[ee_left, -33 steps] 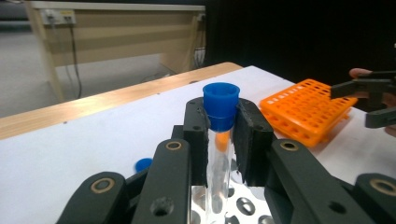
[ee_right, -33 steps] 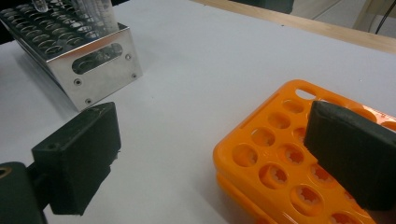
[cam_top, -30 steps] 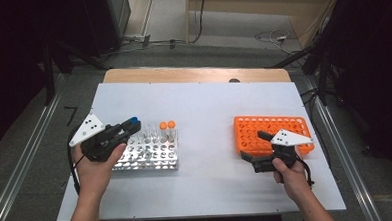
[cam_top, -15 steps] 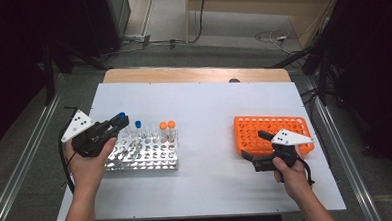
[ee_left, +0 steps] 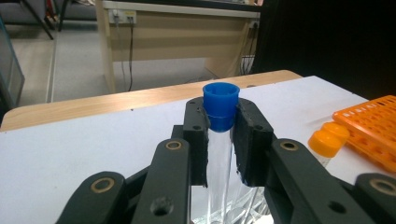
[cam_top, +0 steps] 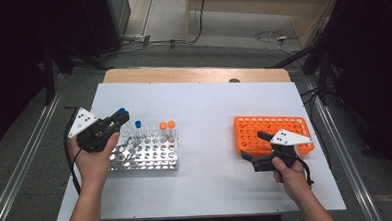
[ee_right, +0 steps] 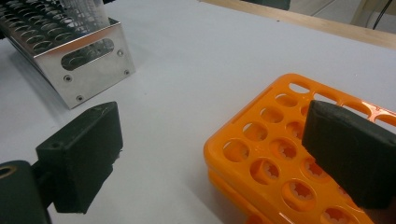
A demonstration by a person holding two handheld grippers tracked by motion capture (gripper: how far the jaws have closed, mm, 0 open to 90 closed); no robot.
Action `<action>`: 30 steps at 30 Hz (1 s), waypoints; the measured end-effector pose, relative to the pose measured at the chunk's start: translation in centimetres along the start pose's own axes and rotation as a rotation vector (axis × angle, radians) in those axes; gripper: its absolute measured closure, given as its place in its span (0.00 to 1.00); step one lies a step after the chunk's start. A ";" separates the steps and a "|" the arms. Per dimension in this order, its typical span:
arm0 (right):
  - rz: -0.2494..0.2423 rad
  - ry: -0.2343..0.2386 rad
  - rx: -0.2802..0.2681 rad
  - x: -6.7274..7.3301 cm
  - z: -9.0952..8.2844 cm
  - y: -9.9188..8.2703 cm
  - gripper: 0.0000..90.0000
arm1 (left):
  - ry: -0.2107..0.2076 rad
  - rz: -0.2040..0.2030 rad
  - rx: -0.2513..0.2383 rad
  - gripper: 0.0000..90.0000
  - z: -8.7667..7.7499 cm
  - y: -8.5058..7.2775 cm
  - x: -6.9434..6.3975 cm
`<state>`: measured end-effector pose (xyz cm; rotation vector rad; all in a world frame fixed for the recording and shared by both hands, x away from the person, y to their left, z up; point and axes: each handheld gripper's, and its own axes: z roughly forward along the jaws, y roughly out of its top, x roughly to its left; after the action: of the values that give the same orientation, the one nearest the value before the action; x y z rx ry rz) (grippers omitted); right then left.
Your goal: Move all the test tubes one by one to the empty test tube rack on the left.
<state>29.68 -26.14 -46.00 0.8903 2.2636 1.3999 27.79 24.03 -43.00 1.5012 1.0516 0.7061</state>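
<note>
My left gripper (cam_top: pixel 115 120) is shut on a clear tube with a blue cap (ee_left: pixel 220 106), which stands between the pads just under the cap. It hovers at the far left end of the shiny metal rack (cam_top: pixel 146 155). The tube's lower end is hidden behind the jaws. In the rack stand another blue-capped tube (cam_top: pixel 138 125) and two orange-capped tubes (cam_top: pixel 167 125). My right gripper (cam_top: pixel 253 145) rests open on the table at the near left corner of the orange rack (cam_top: pixel 272 129), with nothing between its jaws in the right gripper view (ee_right: pixel 217 154).
The white table top (cam_top: pixel 209 110) has bare room between the two racks and behind them. A wooden strip (cam_top: pixel 192 74) runs along the far edge. Cables trail from both grippers toward the near edge.
My left gripper has moved left with the blue-capped tube, from over the metal rack to its left end. The right gripper has stayed put.
</note>
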 end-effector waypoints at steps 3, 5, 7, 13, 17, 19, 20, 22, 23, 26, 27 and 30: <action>-0.003 0.002 0.003 0.0 0.0 0.0 0.04 | 0.007 0.005 0.008 0.86 0.1 -0.2 0.0; -0.002 0.003 0.004 0.0 0.1 0.0 0.04 | 0.011 0.007 0.010 0.85 0.2 -0.3 -0.1; -0.003 0.003 0.007 0.0 0.1 0.0 0.04 | 0.013 0.006 0.019 0.85 0.3 -0.4 -0.2; -0.005 0.007 0.008 0.1 0.1 -0.1 0.04 | 0.022 -0.001 0.046 0.85 0.2 -0.8 -0.2; -0.004 0.005 0.010 0.1 0.1 -0.1 0.04 | 0.024 -0.002 0.064 0.85 0.3 -1.0 -0.3; -0.001 0.004 0.013 0.0 0.1 -0.1 0.04 | 0.019 -0.001 0.071 0.85 0.3 -1.1 -0.3; -0.001 0.004 0.013 0.0 0.1 -0.1 0.04 | 0.018 0.000 0.074 0.85 0.2 -1.1 -0.3; 0.004 0.002 0.014 0.0 0.1 -0.1 0.04 | 0.020 0.001 0.080 0.85 0.2 -1.2 -0.3; 0.003 0.003 0.013 0.0 0.1 -0.1 0.04 | 0.021 0.004 0.086 0.85 0.2 -1.3 -0.3; 0.003 0.003 0.011 -0.1 0.1 0.0 0.04 | 0.018 0.002 0.092 0.85 0.2 -1.4 -0.4; 0.003 0.003 0.011 -0.1 0.1 0.0 0.04 | 0.017 0.002 0.097 0.85 0.2 -1.3 -0.4; 0.003 0.002 0.012 -0.1 0.0 0.0 0.04 | 0.012 -0.001 0.106 0.85 0.2 -1.2 -0.5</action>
<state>29.77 -26.22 -46.06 0.8965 2.2753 1.3901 27.46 23.53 -44.19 1.5885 1.1135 0.6685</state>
